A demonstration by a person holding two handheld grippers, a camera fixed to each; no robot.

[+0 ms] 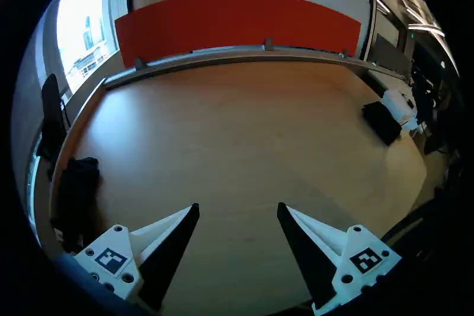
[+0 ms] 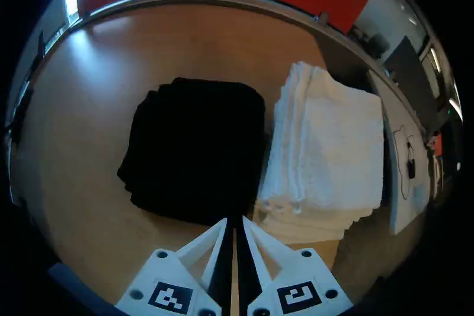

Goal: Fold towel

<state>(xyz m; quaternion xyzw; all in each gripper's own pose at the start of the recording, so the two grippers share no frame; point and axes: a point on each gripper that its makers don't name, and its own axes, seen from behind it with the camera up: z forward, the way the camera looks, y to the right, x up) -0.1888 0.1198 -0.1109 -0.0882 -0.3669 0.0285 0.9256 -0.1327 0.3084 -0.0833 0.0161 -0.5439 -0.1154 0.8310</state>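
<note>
Towels [image 2: 195, 150], black, lie stacked just beside white towels [image 2: 326, 156] on the table [image 2: 77, 138]; right hand-held gripper [image 2: 235, 222] pressed together, left hand-held gripper [image 1: 237, 206] spread

Black towels [image 2: 195, 150] and white towels [image 2: 332, 150] contrast with the tan table [image 2: 77, 138].

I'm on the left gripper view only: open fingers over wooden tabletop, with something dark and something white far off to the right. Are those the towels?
Observer: Yes. In the right gripper view, a folded black towel pile lies on the table just ahead of the right gripper, and a folded white towel stack lies close beside it.
Operator: Is the right gripper holding either one?
Observer: No. Its fingers are shut together with nothing between them, short of the near edges of both piles.
</note>
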